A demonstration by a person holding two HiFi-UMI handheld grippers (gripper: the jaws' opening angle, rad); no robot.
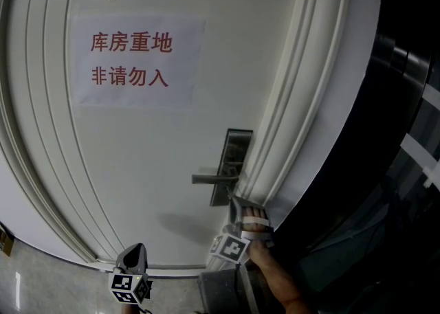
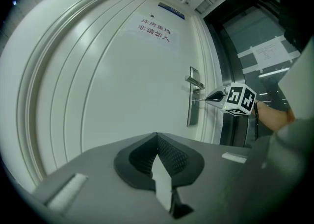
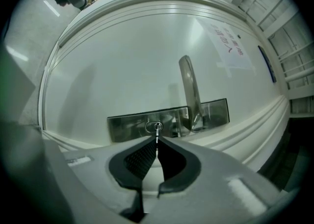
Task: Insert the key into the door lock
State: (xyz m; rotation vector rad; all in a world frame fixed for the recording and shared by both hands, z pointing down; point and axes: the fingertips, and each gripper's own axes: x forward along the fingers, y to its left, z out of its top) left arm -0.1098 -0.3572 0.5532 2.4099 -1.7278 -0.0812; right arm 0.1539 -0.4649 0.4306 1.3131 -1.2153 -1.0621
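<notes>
A white door [image 1: 151,168] carries a steel lock plate [image 1: 232,161] with a lever handle [image 1: 212,179]. My right gripper [image 3: 157,139] is shut on a small metal key [image 3: 157,133]. The key's tip sits at the round keyhole [image 3: 153,127] in the plate [image 3: 127,124], left of the handle [image 3: 189,88]; how deep it goes I cannot tell. In the head view the right gripper [image 1: 236,203] is level against the plate's lower end. In the left gripper view it [image 2: 215,96] points at the plate [image 2: 192,112]. My left gripper [image 1: 135,251] hangs back, low and left, shut with nothing in it [image 2: 157,135].
A paper sign [image 1: 134,60] with red print is stuck on the door's upper half. The moulded door frame [image 1: 295,120] runs down the right, with a dark glass wall [image 1: 405,134] beyond it. Grey floor [image 1: 41,278] shows at the lower left.
</notes>
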